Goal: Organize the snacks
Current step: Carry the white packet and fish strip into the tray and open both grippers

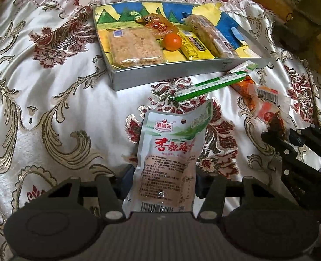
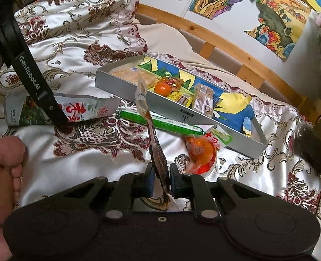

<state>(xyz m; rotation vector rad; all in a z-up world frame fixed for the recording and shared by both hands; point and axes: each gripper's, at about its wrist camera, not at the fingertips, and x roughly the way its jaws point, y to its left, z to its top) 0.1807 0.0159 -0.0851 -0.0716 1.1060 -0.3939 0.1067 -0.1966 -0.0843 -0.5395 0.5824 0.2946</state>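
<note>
My left gripper point(image 1: 160, 178) is shut on a silver snack pouch point(image 1: 169, 152) with red Chinese letters, held above the cloth; it also shows in the right wrist view point(image 2: 84, 108). My right gripper point(image 2: 161, 180) is shut on a thin clear packet with a dark brown strip point(image 2: 153, 134), held upright. A shallow silver box point(image 1: 182, 69) with a painted floor holds a rice cake pack point(image 1: 134, 45), a tangerine point(image 1: 172, 41), a yellow bar and other packets. The box also shows in the right wrist view point(image 2: 138, 91).
A green sausage stick point(image 1: 210, 86) and an orange packet point(image 1: 253, 95) lie on the patterned cloth beside the box's near edge. A wooden rail point(image 2: 225, 43) and a wall with drawings are behind. A bare foot point(image 2: 1, 174) is at the left.
</note>
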